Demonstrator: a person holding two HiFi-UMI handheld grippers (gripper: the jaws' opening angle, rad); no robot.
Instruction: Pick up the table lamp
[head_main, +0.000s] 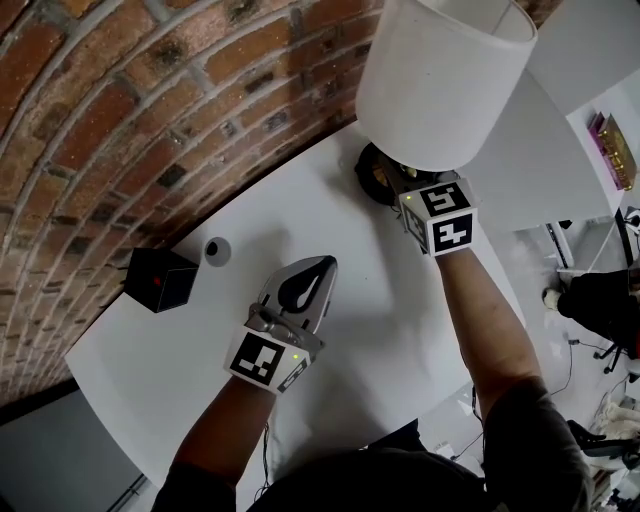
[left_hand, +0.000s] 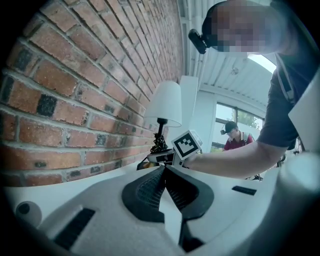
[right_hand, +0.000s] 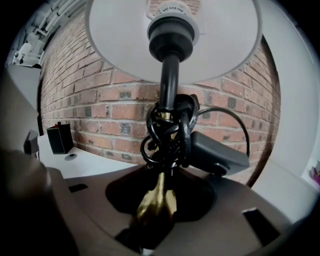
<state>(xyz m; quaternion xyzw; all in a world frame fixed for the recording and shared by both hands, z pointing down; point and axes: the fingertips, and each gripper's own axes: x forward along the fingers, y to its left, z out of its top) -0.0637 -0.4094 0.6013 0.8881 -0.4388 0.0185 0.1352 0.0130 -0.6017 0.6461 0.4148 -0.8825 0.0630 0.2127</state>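
Far L on the white table (head_main: 400, 340): a black box (head_main: 160, 279) & a small round puck (head_main: 217, 250), neither involved. Left gripper (head_main: 318, 270) hovers mid-table, jaws pressed together w/ nothing btwn them. To its right, the table lamp (head_main: 440, 80) stands upright near the brick wall, cord (right_hand: 167, 135) bundled round its stem. Right gripper (right_hand: 157, 202) is clamped on the lamp's brass lower stem. Grasp looks done. Whether the base has cleared the table can't be told, so the lift prob. remains.
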